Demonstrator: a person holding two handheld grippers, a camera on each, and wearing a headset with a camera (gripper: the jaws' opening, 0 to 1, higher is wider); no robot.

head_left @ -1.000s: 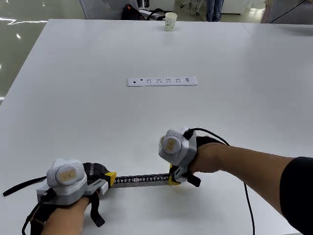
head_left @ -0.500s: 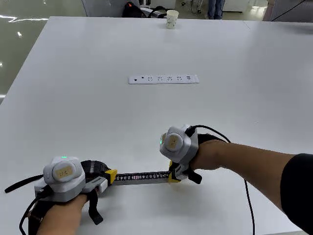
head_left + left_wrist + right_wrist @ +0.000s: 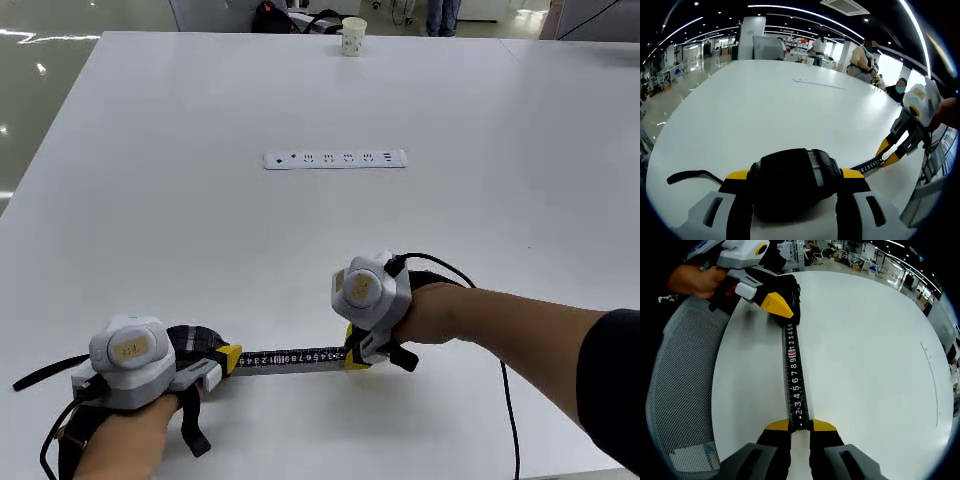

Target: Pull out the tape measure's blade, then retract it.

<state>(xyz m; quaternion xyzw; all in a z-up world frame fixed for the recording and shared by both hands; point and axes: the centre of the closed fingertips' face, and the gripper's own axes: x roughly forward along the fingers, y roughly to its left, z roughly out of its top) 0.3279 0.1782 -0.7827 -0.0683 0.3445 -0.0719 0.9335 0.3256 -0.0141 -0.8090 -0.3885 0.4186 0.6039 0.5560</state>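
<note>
**A:** On the table [image 3: 150, 200], near left: spotted the tape measure [image 3: 193, 341]?

**B:** Yes. Resting on the white top close to the near edge, with the black case clamped from both sides by the left gripper [image 3: 215, 365]. Yellow-tipped fingers [image 3: 738, 175] hugging the case left and right in the left gripper view. Black strap [image 3: 40, 372] trailing off to the left.

**A:** And the blade [image 3: 290, 357]?

**B:** Drawn out to the right, lying low along the table, numbers facing up. Reaching as far as the right gripper [image 3: 352, 358], just right of centre.

**A:** Held there?

**B:** Pinched at its tip. Fingers [image 3: 777, 426] pressed in on either side, with no gap beyond the blade itself in the right gripper view. Running straight from there to the case at the far end of that view.

**A:** Anything else around?

**B:** White power strip [image 3: 335, 158] at mid-table, well apart from both grippers. Paper cup [image 3: 352, 36] by the far edge. Black cable [image 3: 440, 270] looping over the right wrist.
</note>
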